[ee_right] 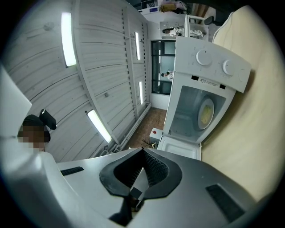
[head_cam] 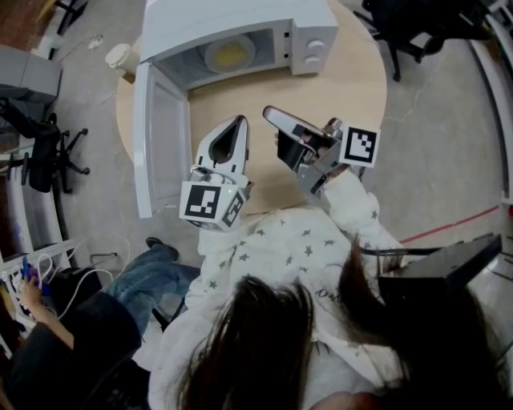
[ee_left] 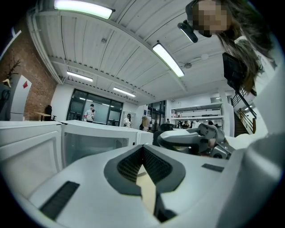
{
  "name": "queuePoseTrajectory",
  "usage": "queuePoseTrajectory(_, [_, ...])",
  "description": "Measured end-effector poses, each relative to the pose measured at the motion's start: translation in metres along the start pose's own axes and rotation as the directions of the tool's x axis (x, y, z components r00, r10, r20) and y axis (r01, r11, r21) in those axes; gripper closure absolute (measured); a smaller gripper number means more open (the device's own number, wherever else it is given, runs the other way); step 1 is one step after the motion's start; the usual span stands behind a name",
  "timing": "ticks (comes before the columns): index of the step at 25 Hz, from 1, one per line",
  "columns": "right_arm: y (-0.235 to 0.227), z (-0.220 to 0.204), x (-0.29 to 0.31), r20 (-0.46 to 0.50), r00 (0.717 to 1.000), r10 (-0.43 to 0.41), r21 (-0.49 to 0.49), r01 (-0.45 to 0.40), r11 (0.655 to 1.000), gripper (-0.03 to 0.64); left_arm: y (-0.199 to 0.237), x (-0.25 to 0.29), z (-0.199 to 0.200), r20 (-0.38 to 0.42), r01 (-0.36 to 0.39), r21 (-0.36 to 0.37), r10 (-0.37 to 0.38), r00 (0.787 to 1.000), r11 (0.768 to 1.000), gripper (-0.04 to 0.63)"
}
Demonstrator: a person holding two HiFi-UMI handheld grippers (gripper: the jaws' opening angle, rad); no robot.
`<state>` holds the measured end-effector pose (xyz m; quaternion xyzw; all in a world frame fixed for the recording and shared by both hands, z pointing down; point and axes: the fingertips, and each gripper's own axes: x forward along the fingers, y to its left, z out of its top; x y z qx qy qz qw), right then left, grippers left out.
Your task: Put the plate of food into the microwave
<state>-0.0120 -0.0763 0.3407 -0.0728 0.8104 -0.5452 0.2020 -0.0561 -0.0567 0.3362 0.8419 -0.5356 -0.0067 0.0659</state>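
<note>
White left gripper [head_cam: 240, 122] and right gripper [head_cam: 269, 113], black square markers on their cubes, hover near, fingers pressed together, empty. Pale round wooden table [head_cam: 353, 88]; far on it, plate of food [head_cam: 228, 54] sits inside open-doored microwave [head_cam: 313, 40]. Grey concrete floor [head_cam: 449, 152] around.

Head view steeply down; all views share microwave [head_cam: 256, 16].

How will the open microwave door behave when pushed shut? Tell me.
The microwave door looks like a rigid panel, so it likely swings on its hinge without flexing. It appears thin, so probably light; a hard shove might shift the microwave on the table.
</note>
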Motion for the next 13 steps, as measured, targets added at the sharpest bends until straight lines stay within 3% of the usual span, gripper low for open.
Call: queuePoseTrajectory(13, [-0.0026,0.0002,0.0009,-0.002,1.0,0.001,0.014,-0.001,1.0,0.611,0.0052,-0.0043,0.0037,0.017,-0.015,0.003,0.015,1.0,1.0,0.594])
